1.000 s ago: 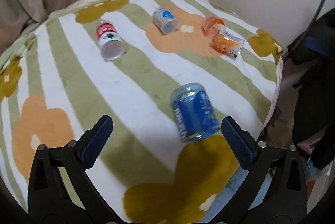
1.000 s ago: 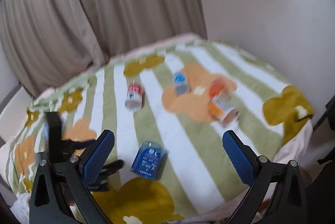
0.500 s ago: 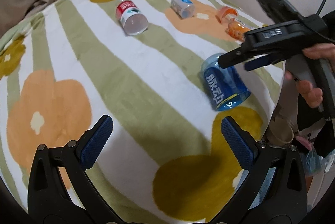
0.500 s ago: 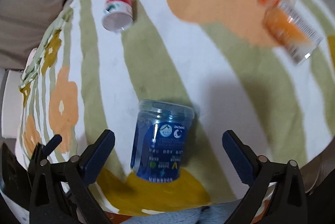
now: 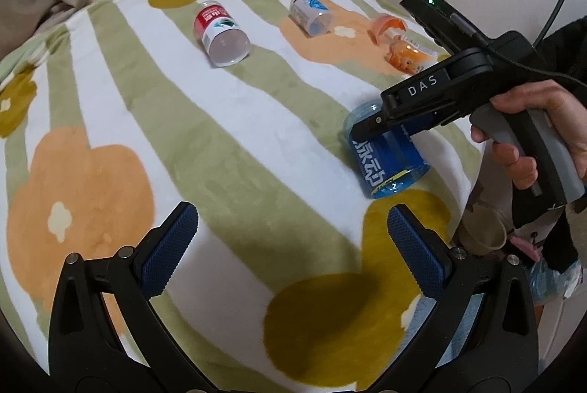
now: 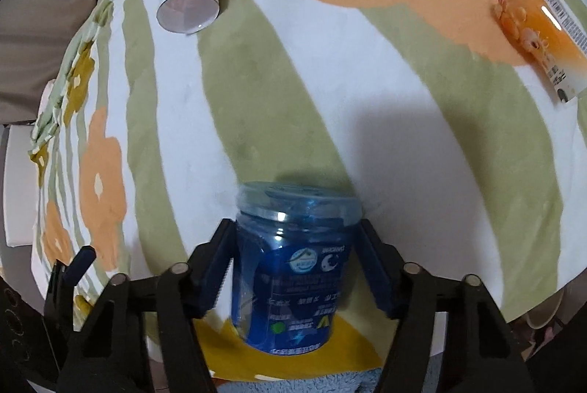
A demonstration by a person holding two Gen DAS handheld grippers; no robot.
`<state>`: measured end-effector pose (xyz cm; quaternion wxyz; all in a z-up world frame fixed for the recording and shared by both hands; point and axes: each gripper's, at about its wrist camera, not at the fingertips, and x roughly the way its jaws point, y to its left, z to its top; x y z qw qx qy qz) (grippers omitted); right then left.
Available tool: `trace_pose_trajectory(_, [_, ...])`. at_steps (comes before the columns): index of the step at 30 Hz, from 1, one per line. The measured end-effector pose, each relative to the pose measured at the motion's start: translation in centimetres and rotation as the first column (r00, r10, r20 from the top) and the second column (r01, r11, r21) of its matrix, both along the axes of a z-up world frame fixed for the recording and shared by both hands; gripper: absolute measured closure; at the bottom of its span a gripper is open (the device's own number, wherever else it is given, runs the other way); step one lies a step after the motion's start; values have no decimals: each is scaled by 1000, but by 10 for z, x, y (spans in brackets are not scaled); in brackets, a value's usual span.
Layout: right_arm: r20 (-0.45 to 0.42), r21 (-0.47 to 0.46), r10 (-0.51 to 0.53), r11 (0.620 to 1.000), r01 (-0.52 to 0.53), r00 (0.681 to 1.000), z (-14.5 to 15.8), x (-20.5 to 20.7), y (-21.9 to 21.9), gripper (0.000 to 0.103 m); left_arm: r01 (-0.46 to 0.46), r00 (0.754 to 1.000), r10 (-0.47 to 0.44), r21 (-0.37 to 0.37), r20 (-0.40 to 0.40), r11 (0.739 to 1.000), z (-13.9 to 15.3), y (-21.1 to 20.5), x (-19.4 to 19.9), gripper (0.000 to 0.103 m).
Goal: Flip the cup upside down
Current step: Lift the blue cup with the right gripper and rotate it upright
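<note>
A blue clear plastic cup (image 6: 293, 268) lies on its side on the striped flower blanket (image 6: 330, 106), near its front edge. My right gripper (image 6: 295, 264) has closed around the cup's body, one finger on each side. The left wrist view shows the same cup (image 5: 385, 154) with the right gripper (image 5: 370, 132) over it, held by a hand. My left gripper (image 5: 291, 246) is open and empty, low over the blanket's near part, apart from the cup.
A red-and-white cup (image 5: 220, 33), a pale blue cup (image 5: 310, 13) and an orange cup (image 5: 389, 26) with an orange bottle piece (image 5: 409, 57) lie on their sides further back. The blanket's edge drops off at the right (image 5: 473, 173). Curtain and wall stand behind.
My right gripper has come down onto the blue cup and its fingers have closed in on the cup's sides. The left gripper has barely shifted and stays open.
</note>
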<state>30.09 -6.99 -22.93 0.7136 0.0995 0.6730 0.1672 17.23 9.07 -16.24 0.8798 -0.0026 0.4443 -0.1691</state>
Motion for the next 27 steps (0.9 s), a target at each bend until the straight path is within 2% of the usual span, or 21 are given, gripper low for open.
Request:
trace_pose_trajectory(3, [45, -6, 13, 1000, -13, 999, 10, -5, -2, 42, -9, 1000, 9, 5, 9, 1000, 2, 1, -4, 0])
trace_pose_trajectory(5, [174, 30, 9, 999, -14, 985, 31, -15, -8, 43, -29, 999, 28, 25, 42, 999, 6, 3, -9, 0])
trace_pose_trajectory(7, [326, 69, 2, 997, -26, 945, 50, -31, -15, 43, -55, 996, 53, 27, 68, 998, 9, 6, -15, 0])
trace_pose_trajectory(8, [434, 75, 1, 996, -38, 901, 59, -43, -19, 42, -70, 995, 69, 17, 73, 997, 9, 8, -17, 0])
trace_pose_trajectory(9, [495, 66, 8, 997, -47, 869, 62, -51, -19, 42, -79, 995, 78, 3, 68, 997, 9, 10, -19, 0])
trace_pose_trajectory(11, [685, 14, 48, 997, -79, 727, 63, -79, -16, 43, -103, 994, 105, -56, 41, 993, 8, 15, -21, 0])
trace_pose_trajectory(13, [767, 0, 49, 997, -76, 640, 56, -92, -9, 43, -118, 992, 121, -90, 24, 989, 8, 17, -22, 0])
trace_pose_trajectory(16, [818, 33, 11, 997, -65, 575, 42, -94, -9, 42, -134, 990, 137, -72, 31, 988, 9, 15, -23, 0])
trace_pose_trajectory(18, [822, 24, 16, 998, -62, 569, 31, -89, -9, 43, -134, 990, 136, -60, 39, 989, 9, 11, -24, 0])
trace_pose_trajectory(22, [798, -24, 66, 997, -77, 599, 12, -87, -3, 42, -126, 991, 128, -45, 42, 991, 9, 7, -27, 0])
trace_pose_trajectory(27, [780, -46, 108, 992, -116, 617, 16, -98, -12, 43, -130, 991, 132, -63, 30, 989, 7, 9, -28, 0])
